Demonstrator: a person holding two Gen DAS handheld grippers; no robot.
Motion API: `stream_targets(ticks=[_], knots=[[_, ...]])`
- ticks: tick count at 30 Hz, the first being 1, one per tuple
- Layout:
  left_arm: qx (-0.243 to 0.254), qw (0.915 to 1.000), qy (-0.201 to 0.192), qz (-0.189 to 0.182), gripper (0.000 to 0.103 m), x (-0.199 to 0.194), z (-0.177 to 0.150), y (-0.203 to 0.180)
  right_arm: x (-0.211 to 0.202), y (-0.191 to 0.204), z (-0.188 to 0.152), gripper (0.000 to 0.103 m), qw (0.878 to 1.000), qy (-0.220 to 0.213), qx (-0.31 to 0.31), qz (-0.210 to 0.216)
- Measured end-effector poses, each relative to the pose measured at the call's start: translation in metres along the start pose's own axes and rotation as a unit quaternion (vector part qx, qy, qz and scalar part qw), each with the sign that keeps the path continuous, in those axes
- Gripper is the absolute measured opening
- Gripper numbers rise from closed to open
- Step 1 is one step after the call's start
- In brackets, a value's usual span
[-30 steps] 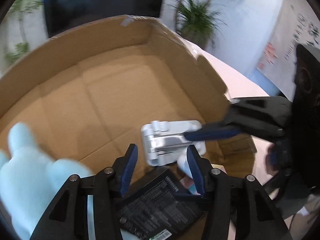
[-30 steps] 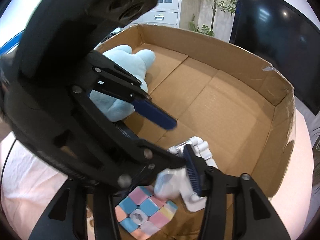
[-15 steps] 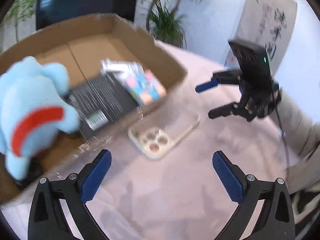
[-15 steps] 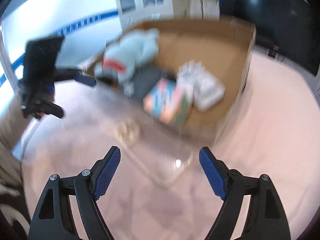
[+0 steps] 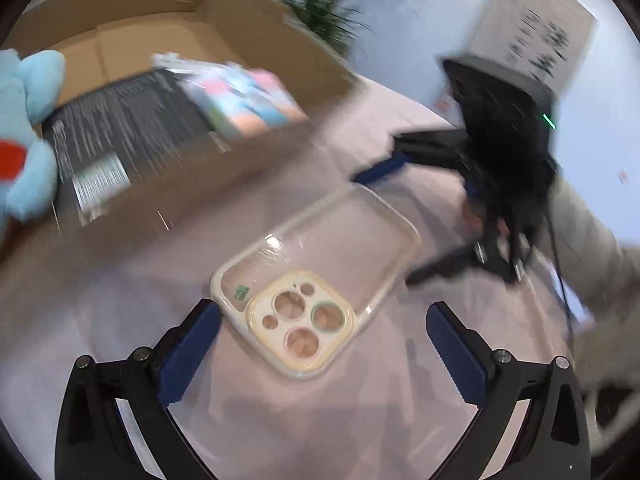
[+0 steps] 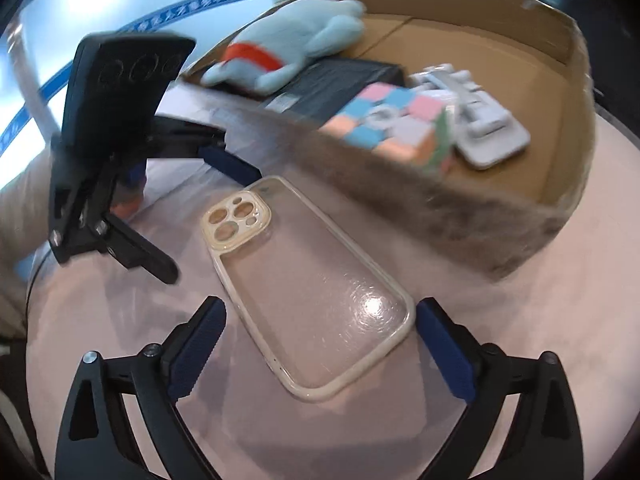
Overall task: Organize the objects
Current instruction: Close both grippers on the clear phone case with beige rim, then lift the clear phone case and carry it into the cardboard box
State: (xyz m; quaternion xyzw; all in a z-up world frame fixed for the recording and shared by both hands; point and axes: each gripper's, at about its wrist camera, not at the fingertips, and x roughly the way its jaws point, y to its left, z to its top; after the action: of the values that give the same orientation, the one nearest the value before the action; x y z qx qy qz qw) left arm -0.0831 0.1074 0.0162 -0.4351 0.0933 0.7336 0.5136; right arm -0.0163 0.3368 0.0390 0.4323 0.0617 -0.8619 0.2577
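A clear phone case [image 5: 316, 280] with a cream rim lies flat on the pink tablecloth, outside the cardboard box [image 5: 240, 12]; it also shows in the right wrist view [image 6: 308, 284]. My left gripper [image 5: 324, 356] is open and empty, its jaws either side of the case's camera end. My right gripper [image 6: 320, 344] is open and empty at the case's other end. The box [image 6: 440, 200] holds a blue plush toy [image 6: 296, 44], a black flat box [image 6: 340, 84], a pastel cube [image 6: 392, 124] and a white stand [image 6: 476, 120].
The two grippers face each other across the case: the right one [image 5: 480, 184] shows in the left wrist view, the left one [image 6: 120, 152] in the right wrist view. A potted plant [image 5: 328, 12] stands behind the box. The pink tablecloth [image 6: 540, 320] surrounds the box.
Both grippers pulled out of the box, leaving the white stand inside, opened wide, and dropped toward the phone case on the cloth, which now lies between their jaws.
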Motion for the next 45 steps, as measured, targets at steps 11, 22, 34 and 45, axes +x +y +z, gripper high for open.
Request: stream_targets(ticks=[11, 22, 34, 45], knots=[[0.171, 0.9812, 0.028, 0.086, 0.103, -0.011, -0.048, -0.064, -0.006, 0.088, -0.034, 0.098, 0.99, 0.048, -0.135, -0.001], [0.21, 0.9762, 0.05, 0.024, 0.103, 0.018, -0.03, -0.058, -0.004, 0.102, -0.03, 0.079, 0.984, 0.07, -0.164, 0.028], [0.211, 0.9755, 0.057, 0.027, 0.096, 0.014, -0.035, -0.068, -0.002, 0.126, -0.03, 0.08, 0.985, 0.071, -0.155, 0.013], [0.218, 0.9746, 0.021, 0.048, 0.096, -0.023, -0.017, -0.069, -0.023, 0.144, -0.004, 0.079, 0.974, 0.084, -0.209, -0.018]])
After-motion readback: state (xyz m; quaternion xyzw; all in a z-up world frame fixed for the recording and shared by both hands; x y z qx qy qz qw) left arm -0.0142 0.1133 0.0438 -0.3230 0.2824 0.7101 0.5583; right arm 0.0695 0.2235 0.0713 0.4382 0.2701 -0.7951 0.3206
